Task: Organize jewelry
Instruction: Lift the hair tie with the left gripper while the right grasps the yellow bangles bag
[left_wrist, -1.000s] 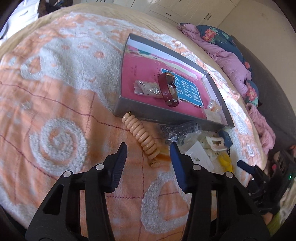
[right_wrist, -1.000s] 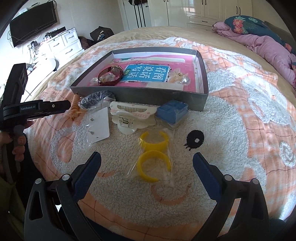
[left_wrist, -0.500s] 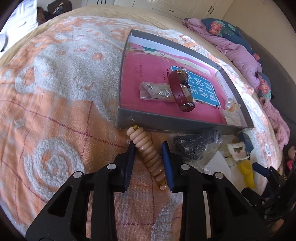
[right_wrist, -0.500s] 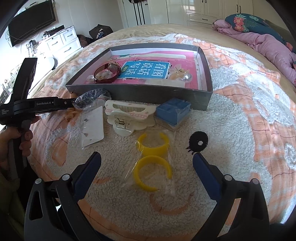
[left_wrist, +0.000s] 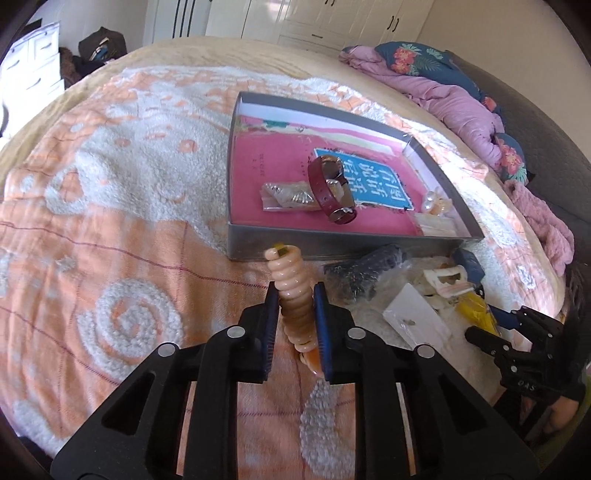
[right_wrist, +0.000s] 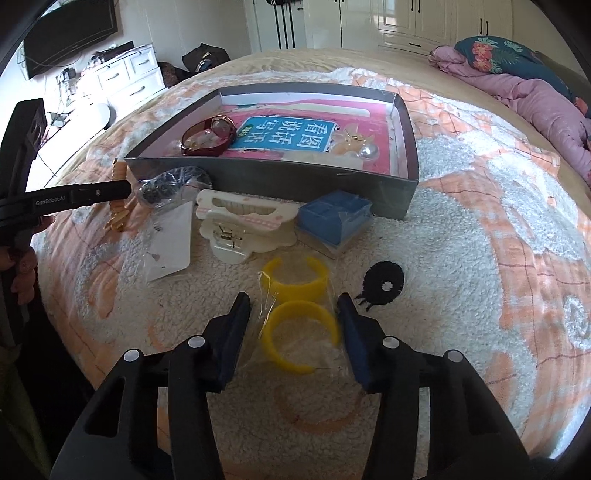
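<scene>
Since a second ago, our left gripper (left_wrist: 295, 314) has gone from spread above the peach spiral bracelet (left_wrist: 293, 291) to pinching it between both pads, and the coil now stands lifted off the bedspread (left_wrist: 92, 229), its tip up at twelve o'clock toward the gray box (left_wrist: 332, 245). Our right gripper (right_wrist: 293, 325) has dropped lower and narrowed around the bagged yellow bangles (right_wrist: 297, 317); it is spread on either side of the bag, not yet squeezing.

Just beyond the bangles, a white hair claw (right_wrist: 236, 236), a blue case (right_wrist: 334, 218), a white earring card (right_wrist: 170, 240) and a black scrunchie (right_wrist: 384, 282) lie loose on the bedspread. A dark beaded piece in a bag (right_wrist: 171, 182) rests against the box's near wall.

Farther, inside the box, we see a maroon watch (left_wrist: 330, 194), a bagged silvery piece (left_wrist: 291, 195) and a pearl clip (right_wrist: 360, 149) already put away.

We judge the task well under half done: three pieces in, one in hand, about six left outside.
</scene>
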